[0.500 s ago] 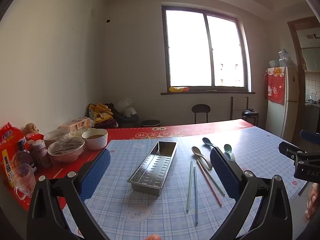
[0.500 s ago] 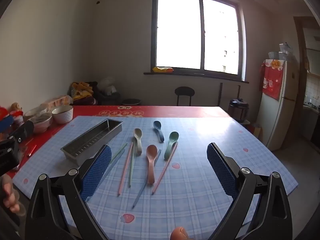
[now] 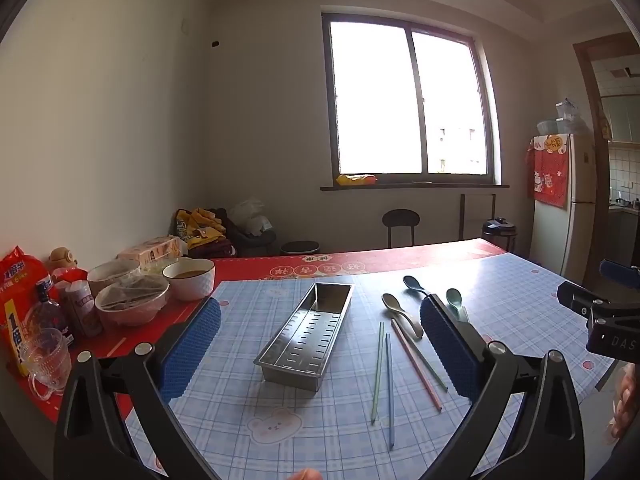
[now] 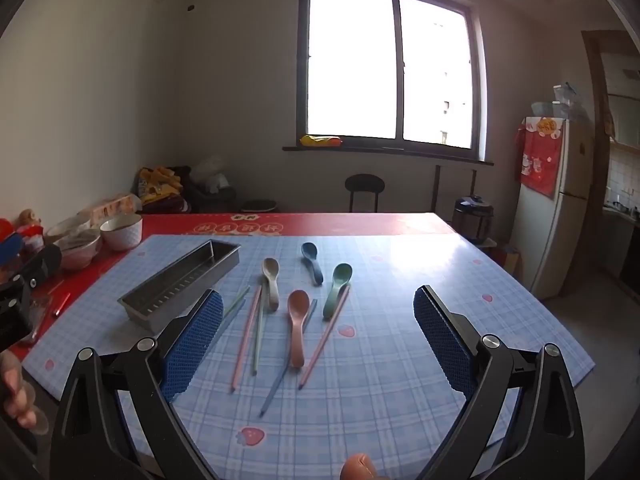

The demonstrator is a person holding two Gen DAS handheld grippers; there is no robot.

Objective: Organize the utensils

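A perforated steel tray lies on the blue checked tablecloth, with nothing in it. To its right lie several spoons: beige, dark blue, green and pink. Coloured chopsticks are spread among them, such as a pink one and a blue one. My left gripper hovers open above the near edge, facing the tray. My right gripper is open too, facing the spoons, nothing between its fingers.
Bowls, a glass cup, a bottle and snack packets crowd the red strip at the table's left. A fridge stands at the right, a stool beyond the far edge. A hand shows at the left edge.
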